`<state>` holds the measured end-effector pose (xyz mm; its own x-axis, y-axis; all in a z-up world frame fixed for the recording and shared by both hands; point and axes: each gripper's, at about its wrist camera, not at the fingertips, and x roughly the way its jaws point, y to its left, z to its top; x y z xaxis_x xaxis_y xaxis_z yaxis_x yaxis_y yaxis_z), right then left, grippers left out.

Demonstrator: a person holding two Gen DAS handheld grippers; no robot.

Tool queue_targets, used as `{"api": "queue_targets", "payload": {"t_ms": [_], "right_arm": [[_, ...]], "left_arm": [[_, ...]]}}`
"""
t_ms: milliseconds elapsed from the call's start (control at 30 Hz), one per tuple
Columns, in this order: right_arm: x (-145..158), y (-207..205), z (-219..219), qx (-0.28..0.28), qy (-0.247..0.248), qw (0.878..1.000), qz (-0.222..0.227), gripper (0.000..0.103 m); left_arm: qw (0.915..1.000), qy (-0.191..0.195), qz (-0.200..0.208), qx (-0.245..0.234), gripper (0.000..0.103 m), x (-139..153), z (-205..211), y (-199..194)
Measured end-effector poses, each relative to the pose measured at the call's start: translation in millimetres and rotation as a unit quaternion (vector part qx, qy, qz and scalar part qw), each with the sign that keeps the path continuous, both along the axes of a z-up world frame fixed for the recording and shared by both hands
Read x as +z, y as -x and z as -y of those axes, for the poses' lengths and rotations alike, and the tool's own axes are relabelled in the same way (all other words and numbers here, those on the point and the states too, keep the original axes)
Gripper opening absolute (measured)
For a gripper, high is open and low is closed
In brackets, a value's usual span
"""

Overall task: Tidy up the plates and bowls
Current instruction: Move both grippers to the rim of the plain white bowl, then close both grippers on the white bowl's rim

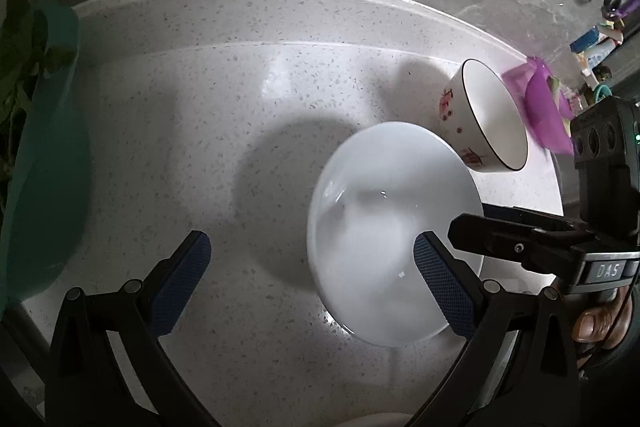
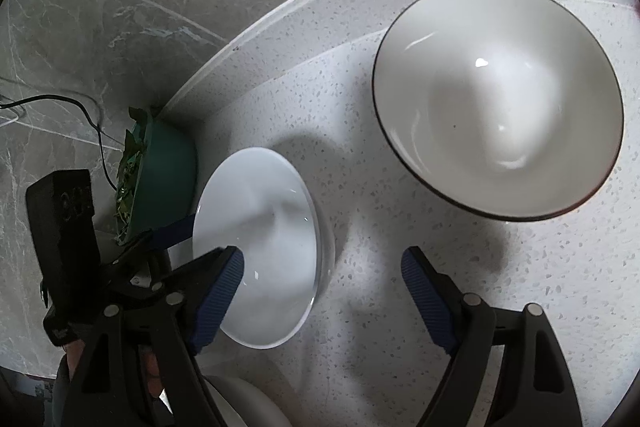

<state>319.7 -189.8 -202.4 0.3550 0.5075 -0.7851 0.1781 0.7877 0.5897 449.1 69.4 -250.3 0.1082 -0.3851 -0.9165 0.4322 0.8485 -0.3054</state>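
Left claw (image 1: 312, 283) agape, empty; right claw (image 2: 322, 291) likewise. Between grasps: white plate (image 1: 394, 231) mid-counter (image 1: 200, 107), dark-rimmed floral bowl (image 2: 498, 99) toward back edge. Next, probably closing on a rim.

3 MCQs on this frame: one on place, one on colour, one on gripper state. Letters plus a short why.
1. Where does the dark-rimmed bowl sit relative to the plain white bowl, in the left wrist view?
A. Behind it, to the right
B. Stacked inside it
C. At its near left

2. What colour is the planter at the counter edge?
A. Red
B. Teal green
C. Yellow

3. What state is the left gripper in?
A. Shut on the white bowl
B. Shut on nothing
C. Open, fingers spread

Key: 1 A, the dark-rimmed bowl stands beyond the white bowl's right rim, on the counter itself. 2 B, the pot holding the leafy plant is teal green. 3 C, a wide gap shows between its blue fingers; nothing is clamped.
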Motion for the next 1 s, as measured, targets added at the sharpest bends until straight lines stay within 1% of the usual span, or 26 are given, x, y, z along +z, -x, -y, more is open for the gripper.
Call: {"api": "queue_targets", "payload": {"t_ms": [133, 167, 200, 233, 267, 367, 467, 500, 533, 567, 600, 633, 667, 733, 833, 1000], "right_arm": [[-2, -1, 1, 0.002, -0.003, 1.0, 0.004, 0.078], [-3, -1, 1, 0.003, -0.003, 1.0, 0.001, 0.075], [-4, -2, 1, 0.003, -0.002, 1.0, -0.003, 0.072], [-5, -2, 0, 0.004, 0.0, 1.0, -0.007, 0.064], [-7, -3, 0, 0.005, 0.003, 1.0, -0.012, 0.057], [-11, -5, -1, 0.006, 0.001, 1.0, -0.023, 0.047], [-13, -7, 0, 0.005, -0.005, 1.0, -0.027, 0.047], [-14, -8, -1, 0.007, -0.003, 1.0, -0.027, 0.046], [-14, -8, -2, 0.009, -0.003, 1.0, -0.027, 0.042], [-14, -10, -4, 0.013, -0.004, 1.0, -0.028, 0.035], [-15, -11, -7, 0.018, -0.006, 0.999, -0.03, 0.03], [-14, -12, -9, 0.023, -0.008, 0.999, -0.028, 0.022], [-13, -12, -11, 0.025, -0.007, 0.999, -0.024, 0.017], [-11, -14, -16, 0.029, 0.003, 0.999, -0.019, 0.017], [-12, -16, -16, 0.023, -0.001, 1.0, -0.019, 0.016], [-10, -17, -19, 0.029, 0.011, 0.999, -0.016, 0.016]], "left_arm": [[0.9999, -0.01, 0.008, -0.005, 0.101, -3, 4, -1], [0.9998, -0.013, 0.011, -0.005, 0.099, -4, 5, -1], [0.9998, -0.017, 0.01, -0.004, 0.091, -5, 6, -1], [0.9998, -0.019, 0.008, -0.003, 0.08, -7, 7, -2], [0.9998, -0.021, 0.004, -0.002, 0.076, -9, 8, -2], [0.9997, -0.025, -0.004, -0.004, 0.065, -14, 10, -3], [0.9996, -0.023, -0.015, -0.005, 0.056, -19, 10, -2], [0.9996, -0.022, -0.018, -0.005, 0.049, -21, 10, -2], [0.9995, -0.022, -0.021, -0.002, 0.041, -23, 10, -2], [0.9995, -0.022, -0.023, 0.001, 0.036, -25, 9, -2], [0.9995, -0.021, -0.025, 0.004, 0.029, -27, 8, -4], [0.9994, -0.016, -0.029, 0.007, 0.028, -28, 7, -4], [0.9994, -0.012, -0.031, 0.009, 0.028, -29, 7, -5], [0.9994, -0.007, -0.033, 0.006, 0.018, -29, 8, -4], [0.9995, -0.011, -0.029, -0.002, 0.01, -27, 14, -3], [0.9996, -0.015, -0.024, 0.001, 0.01, -23, 18, -3]]}}
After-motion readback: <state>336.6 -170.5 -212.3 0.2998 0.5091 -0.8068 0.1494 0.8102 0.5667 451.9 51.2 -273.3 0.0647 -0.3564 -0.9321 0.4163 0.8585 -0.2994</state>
